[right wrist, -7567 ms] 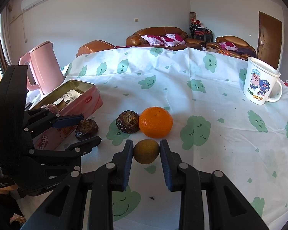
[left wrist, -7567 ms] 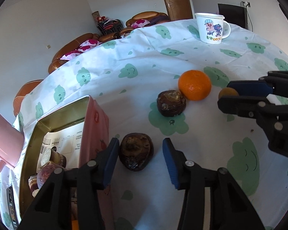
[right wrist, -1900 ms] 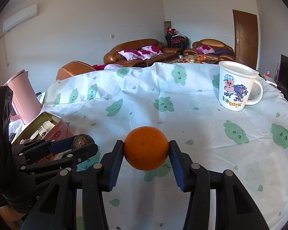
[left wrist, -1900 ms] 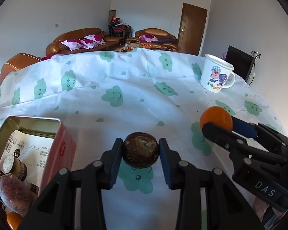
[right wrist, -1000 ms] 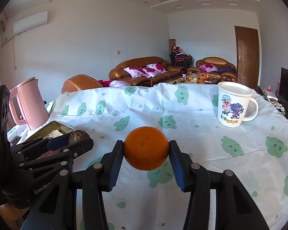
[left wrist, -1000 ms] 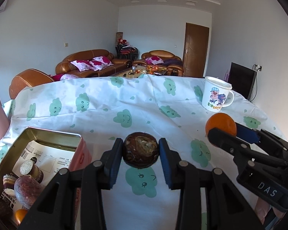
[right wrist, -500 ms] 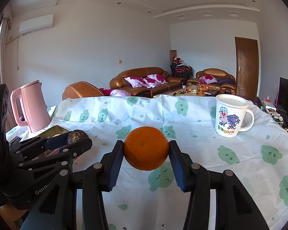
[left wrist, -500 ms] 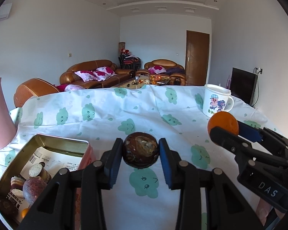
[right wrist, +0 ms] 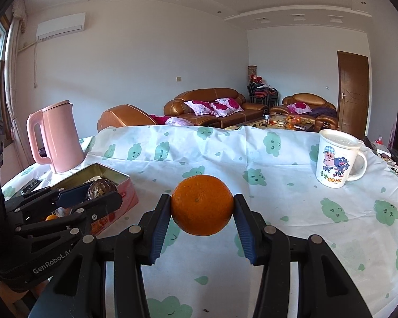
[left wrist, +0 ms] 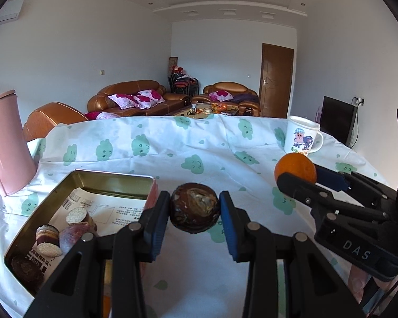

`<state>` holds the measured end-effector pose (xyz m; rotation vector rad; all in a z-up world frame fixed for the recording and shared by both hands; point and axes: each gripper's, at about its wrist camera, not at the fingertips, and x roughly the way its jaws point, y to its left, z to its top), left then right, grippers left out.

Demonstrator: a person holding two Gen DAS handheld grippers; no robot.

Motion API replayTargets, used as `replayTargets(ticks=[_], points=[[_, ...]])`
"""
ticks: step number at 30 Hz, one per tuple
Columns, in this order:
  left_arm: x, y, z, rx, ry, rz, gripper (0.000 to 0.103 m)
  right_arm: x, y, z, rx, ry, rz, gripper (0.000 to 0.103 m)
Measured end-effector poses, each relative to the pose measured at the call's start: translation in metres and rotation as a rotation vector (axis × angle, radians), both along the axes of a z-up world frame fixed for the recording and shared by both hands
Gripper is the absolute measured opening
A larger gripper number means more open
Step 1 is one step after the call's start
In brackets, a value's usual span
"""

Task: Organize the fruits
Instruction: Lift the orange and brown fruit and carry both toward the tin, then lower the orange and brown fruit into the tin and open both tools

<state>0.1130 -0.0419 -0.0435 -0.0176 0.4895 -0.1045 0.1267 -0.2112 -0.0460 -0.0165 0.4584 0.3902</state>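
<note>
My left gripper is shut on a dark brown wrinkled fruit and holds it above the table, just right of the open pink tin. The tin holds several fruits on a printed paper. My right gripper is shut on an orange and holds it above the tablecloth. The orange also shows in the left wrist view, to the right of the left gripper. The left gripper with the brown fruit shows in the right wrist view over the tin.
A pink kettle stands behind the tin at the far left. A white cartoon mug stands at the right. The table carries a white cloth with green cloud faces. Sofas fill the room behind.
Both grippers have risen with their fruits still held. The view has tilted up, so the tin and table sit lower and more of the room shows.
</note>
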Motion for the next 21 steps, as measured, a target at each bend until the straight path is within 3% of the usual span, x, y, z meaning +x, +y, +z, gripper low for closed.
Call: replayTargets(ticks=[21], points=[[-0.050,0.103,0.013,0.023,-0.020,0.203,0.040,-0.010,0.106,0.013,-0.020,0.006,0.227,0.050]])
